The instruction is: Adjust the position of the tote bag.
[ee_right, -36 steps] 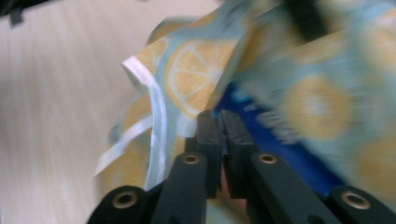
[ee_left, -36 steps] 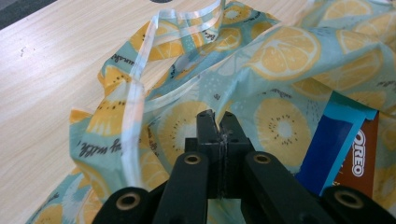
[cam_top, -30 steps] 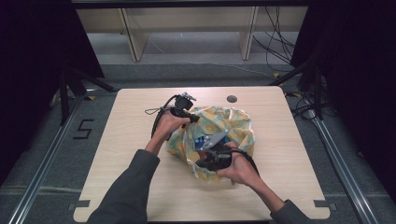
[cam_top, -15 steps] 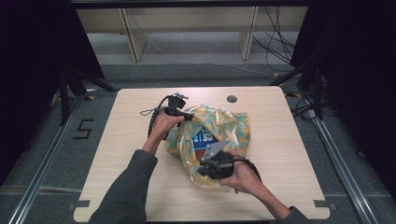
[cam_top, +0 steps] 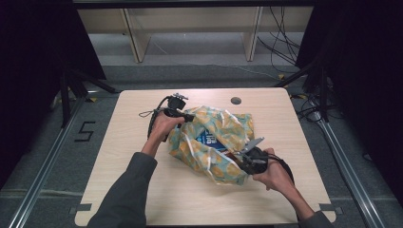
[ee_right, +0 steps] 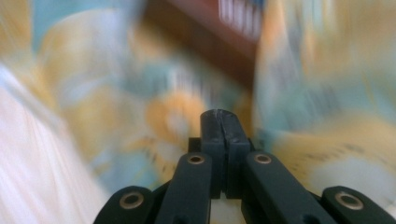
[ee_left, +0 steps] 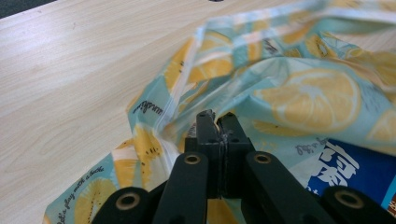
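A teal bag (cam_top: 209,142) printed with yellow lemon slices lies crumpled on the middle of the wooden table (cam_top: 123,166). A blue packet (cam_top: 209,140) shows through its mouth and appears again in the left gripper view as the blue packet (ee_left: 345,168). My left gripper (cam_top: 187,116) is at the bag's far left edge, shut on a fold of the bag (ee_left: 289,93). My right gripper (cam_top: 240,159) is at the bag's near right edge, jaws shut. The right gripper view is blurred, and the bag's cloth (ee_right: 154,112) lies close around the shut jaws.
A round cable hole (cam_top: 235,100) lies in the table's far edge behind the bag. Cables (cam_top: 152,116) trail from the left gripper across the far left of the table. Metal rails (cam_top: 43,161) run along both sides on the floor.
My right gripper has swung to the right along the bag's near edge, drawing the cloth out with it. The left gripper has held its place on the far edge.
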The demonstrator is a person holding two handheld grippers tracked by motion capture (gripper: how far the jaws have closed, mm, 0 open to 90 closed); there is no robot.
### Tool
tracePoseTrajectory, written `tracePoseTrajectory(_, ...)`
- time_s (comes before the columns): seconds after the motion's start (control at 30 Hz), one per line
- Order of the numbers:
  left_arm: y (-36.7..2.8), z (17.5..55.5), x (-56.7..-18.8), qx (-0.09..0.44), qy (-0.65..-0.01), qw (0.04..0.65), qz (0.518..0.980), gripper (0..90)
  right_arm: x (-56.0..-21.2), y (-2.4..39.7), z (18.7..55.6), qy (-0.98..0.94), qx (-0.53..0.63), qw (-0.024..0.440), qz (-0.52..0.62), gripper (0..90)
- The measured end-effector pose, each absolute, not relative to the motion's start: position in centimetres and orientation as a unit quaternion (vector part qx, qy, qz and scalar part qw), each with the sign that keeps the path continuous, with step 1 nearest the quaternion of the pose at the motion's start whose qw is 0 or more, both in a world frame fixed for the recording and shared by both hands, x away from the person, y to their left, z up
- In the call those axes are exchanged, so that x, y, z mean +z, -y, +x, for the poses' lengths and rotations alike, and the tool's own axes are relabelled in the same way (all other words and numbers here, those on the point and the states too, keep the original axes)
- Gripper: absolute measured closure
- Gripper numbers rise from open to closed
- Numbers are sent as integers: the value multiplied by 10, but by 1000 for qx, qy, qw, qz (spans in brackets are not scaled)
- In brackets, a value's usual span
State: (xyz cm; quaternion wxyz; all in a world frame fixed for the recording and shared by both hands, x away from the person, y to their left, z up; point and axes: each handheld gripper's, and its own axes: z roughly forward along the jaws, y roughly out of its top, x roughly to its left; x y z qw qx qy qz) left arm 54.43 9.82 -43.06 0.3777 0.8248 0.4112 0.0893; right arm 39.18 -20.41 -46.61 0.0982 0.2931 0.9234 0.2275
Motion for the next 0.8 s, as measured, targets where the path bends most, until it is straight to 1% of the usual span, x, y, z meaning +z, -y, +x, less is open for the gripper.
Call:
tracePoseTrajectory(0.07,-97,543,-433,89,-412,373,827,886,-475,216,385,-925,219,89,299,900)
tracePoseTrajectory(0.17,-95,541,-432,93,-409,369,829,875,-475,222,378,-921,231,80,304,900)
tracePoseTrajectory(0.2,-93,538,-429,102,-405,363,833,848,-471,223,377,-921,235,85,299,900)
tracePoseTrajectory(0.23,-91,533,-426,116,-395,358,838,788,-464,222,376,-913,258,102,299,895)
tracePoseTrajectory(0.27,-90,528,-420,132,-388,352,842,719,-454,221,375,-908,280,104,294,893)
tracePoseTrajectory(0.3,-90,524,-415,141,-382,350,844,674,-444,219,375,-902,298,115,290,886)
tracePoseTrajectory(0.33,-91,517,-407,148,-382,363,837,641,-435,220,376,-903,305,121,278,874)
tracePoseTrajectory(0.37,-91,512,-402,147,-381,372,834,589,-424,215,379,-890,339,141,271,860)
tracePoseTrajectory(0.4,-92,505,-394,150,-377,379,832,564,-418,212,380,-879,352,143,288,842)
tracePoseTrajectory(0.43,-92,497,-388,156,-368,384,833,551,-411,208,383,-874,358,140,298,809)
tracePoseTrajectory(0.47,-90,490,-382,159,-354,384,838,543,-407,203,387,-871,366,149,292,788)
tracePoseTrajectory(0.53,-84,473,-379,154,-327,385,849,544,-405,194,398,-869,377,153,282,742)
tracePoseTrajectory(0.57,-78,465,-381,147,-316,380,857,542,-406,187,403,-874,369,139,282,719)
tracePoseTrajectory(0.7,-61,446,-405,112,-277,342,891,496,-424,158,420,-875,348,143,304,612)
tracePoseTrajectory(0.73,-59,441,-414,102,-281,340,892,487,-428,154,425,-883,327,150,301,603)
tracePoseTrajectory(0.77,-60,438,-417,100,-276,333,896,483,-433,147,428,-885,323,145,302,601)
tracePoseTrajectory(0.8,-61,432,-423,93,-272,323,902,485,-435,147,432,-894,297,166,291,609)
